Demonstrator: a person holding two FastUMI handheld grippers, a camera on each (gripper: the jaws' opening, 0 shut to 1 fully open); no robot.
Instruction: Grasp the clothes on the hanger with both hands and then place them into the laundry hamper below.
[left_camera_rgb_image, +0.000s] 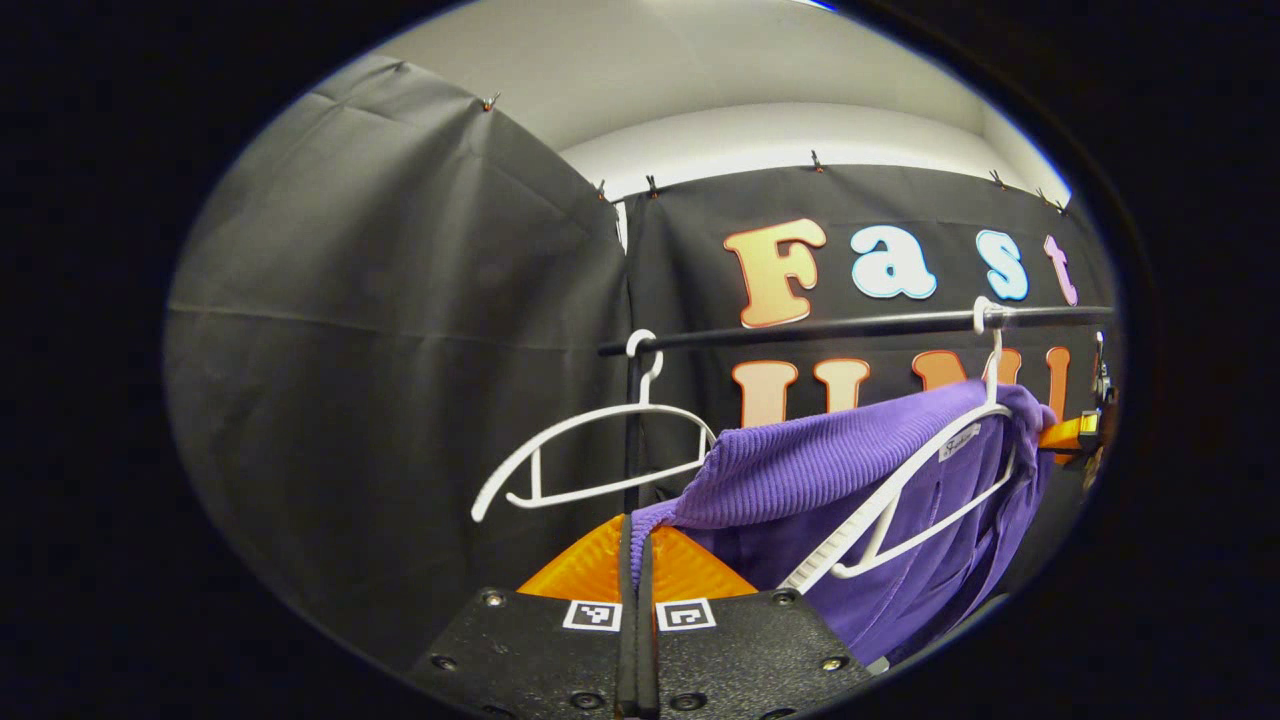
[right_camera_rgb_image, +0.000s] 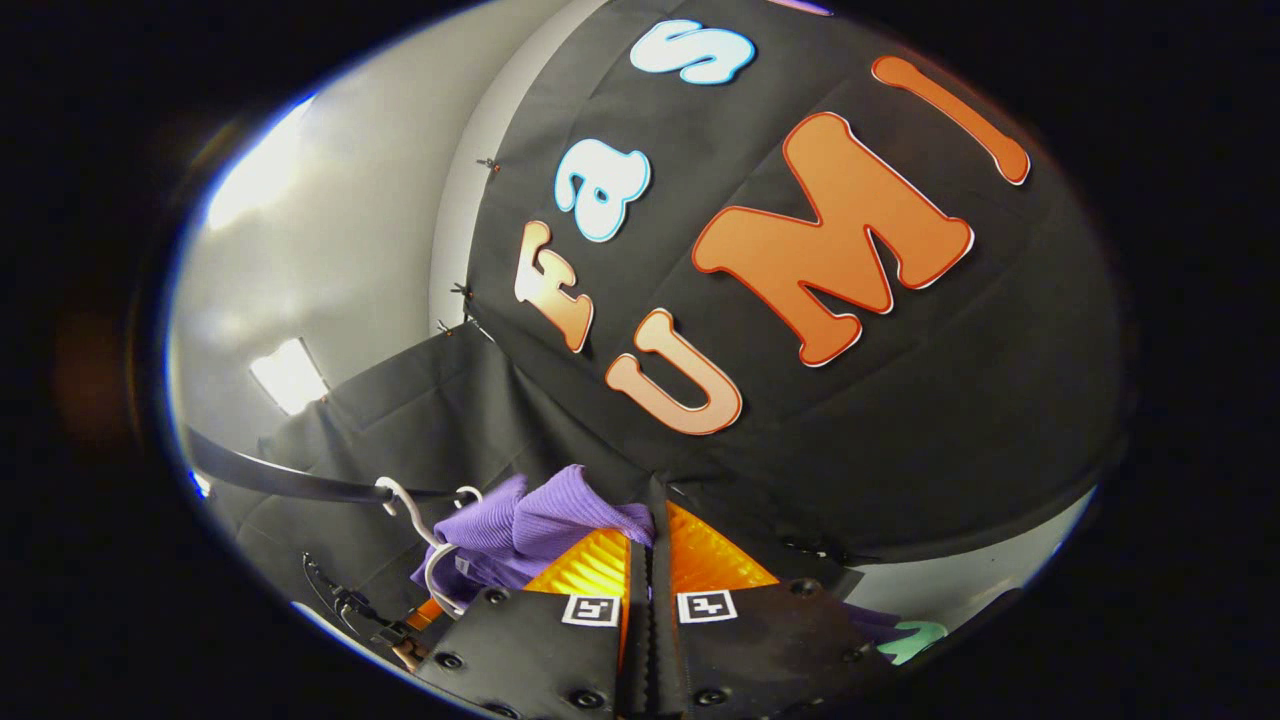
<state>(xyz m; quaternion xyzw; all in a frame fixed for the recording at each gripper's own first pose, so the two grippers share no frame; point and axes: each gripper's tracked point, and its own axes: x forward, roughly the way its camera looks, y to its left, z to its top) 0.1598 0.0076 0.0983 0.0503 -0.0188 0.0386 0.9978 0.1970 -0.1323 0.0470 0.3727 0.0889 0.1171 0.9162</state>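
Note:
A purple knitted garment (left_camera_rgb_image: 800, 470) hangs over a white hanger (left_camera_rgb_image: 905, 500) hooked on the black rail (left_camera_rgb_image: 850, 325). Its left corner is stretched away from the hanger, pinched between the fingers of my left gripper (left_camera_rgb_image: 637, 528), which is shut on the fabric. At the far right, the right gripper (left_camera_rgb_image: 1072, 434) sits at the garment's other end. In the right gripper view, my right gripper (right_camera_rgb_image: 648, 518) is shut with a bunched fold of the purple garment (right_camera_rgb_image: 560, 520) caught at its tips. The left gripper (right_camera_rgb_image: 400, 625) appears low on the left there.
An empty white hanger (left_camera_rgb_image: 600, 450) hangs on the rail just left of the garment. The rail (right_camera_rgb_image: 300, 485) and hanger hooks (right_camera_rgb_image: 415, 510) lie left of the cloth in the right gripper view. A pale green object (right_camera_rgb_image: 915, 640) peeks in low on the right.

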